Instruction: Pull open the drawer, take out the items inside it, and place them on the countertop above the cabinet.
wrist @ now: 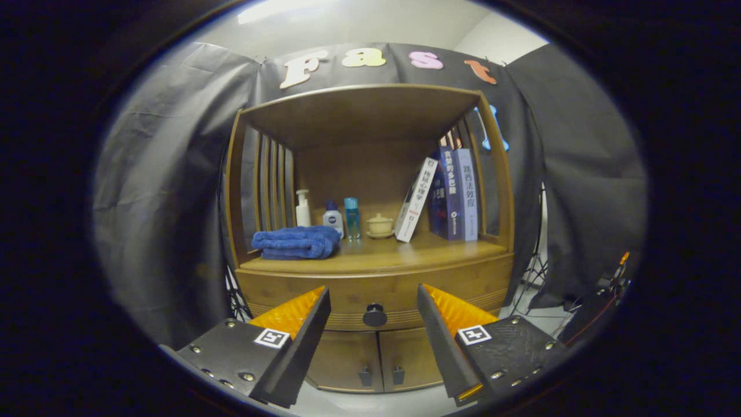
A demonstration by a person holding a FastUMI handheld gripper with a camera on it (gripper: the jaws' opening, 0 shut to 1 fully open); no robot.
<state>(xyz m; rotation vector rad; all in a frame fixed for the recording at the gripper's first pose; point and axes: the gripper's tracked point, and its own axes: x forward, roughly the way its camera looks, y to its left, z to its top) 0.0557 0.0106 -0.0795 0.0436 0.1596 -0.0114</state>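
A wooden cabinet stands ahead with its drawer (347, 298) closed under the countertop (417, 249). The drawer's round dark knob (374, 315) sits in line with the gap between my fingers, some way beyond them. My gripper (373, 296) is open and holds nothing. The drawer's contents are hidden behind its front.
On the countertop lie a folded blue towel (296, 242), a white pump bottle (303, 209), two small bottles (343, 219), a small lidded cup (380, 226) and leaning books (446, 197). Two small doors (376, 359) sit below the drawer. Tripod legs (535, 272) and cables stand right of the cabinet.
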